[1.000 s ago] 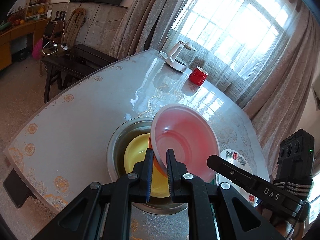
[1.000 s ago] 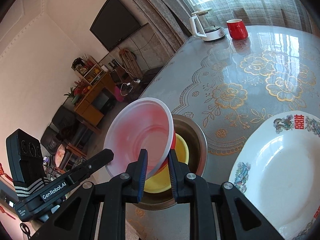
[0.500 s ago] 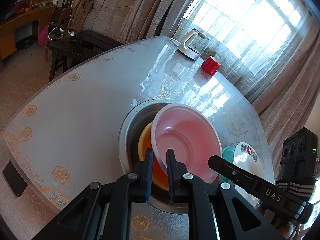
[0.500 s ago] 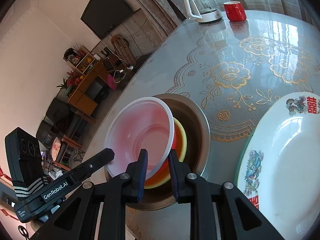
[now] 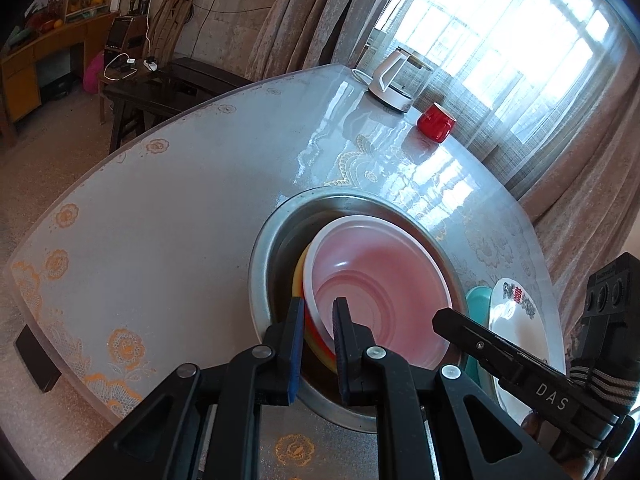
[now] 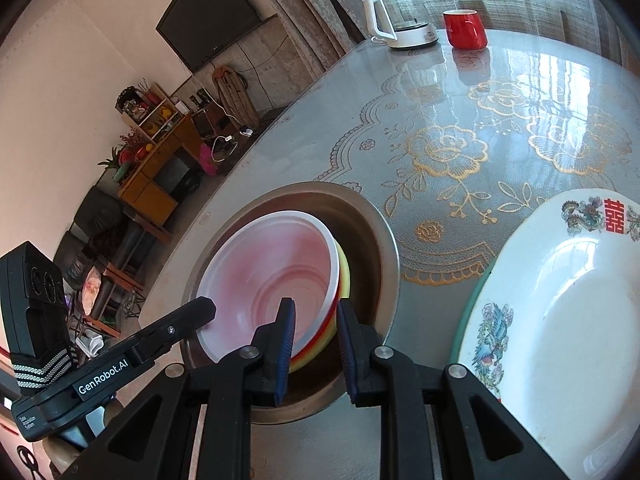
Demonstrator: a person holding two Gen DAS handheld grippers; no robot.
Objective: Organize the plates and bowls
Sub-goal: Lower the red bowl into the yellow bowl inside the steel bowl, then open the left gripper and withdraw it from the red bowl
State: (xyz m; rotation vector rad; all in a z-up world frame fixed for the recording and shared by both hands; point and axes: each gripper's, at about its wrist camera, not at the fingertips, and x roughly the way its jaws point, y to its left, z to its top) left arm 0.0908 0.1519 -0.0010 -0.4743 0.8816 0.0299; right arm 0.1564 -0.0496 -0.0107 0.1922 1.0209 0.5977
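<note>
Both wrist views look down onto a round table [image 5: 168, 216] covered with a glossy grey cloth printed with gold flowers. A translucent pink plastic bowl [image 5: 384, 280] sits inside a large stainless steel basin [image 5: 272, 240], nested on top of a stack of bowls of which a yellow bowl [image 6: 345, 276] and a red-orange bowl [image 5: 314, 330] show only as thin rims beneath it. The left gripper [image 5: 318, 346] is clenched on the pink bowl's near rim, one blue-padded finger outside the wall over the stacked rims and the other inside the bowl. The right gripper [image 6: 316, 344] grips the same bowl at another point of the rim, one finger inside the bowl and the other outside, over the basin's inner wall; the rims of the stacked bowls also lie between its fingers. Each gripper appears in the other's view as a black arm reaching over the basin's edge, with a black tracker block strapped by a striped band. Just beside the basin, on the right gripper's side, lies a white plate with red characters and bird motifs [image 6: 560, 312], resting on a teal plate [image 5: 478, 300] whose rim shows along its edge. At the far edge of the table, near the curtained window, stand a white-based glass kettle [image 6: 400, 16] and a red mug [image 6: 464, 28], close together and well apart from the basin.
</note>
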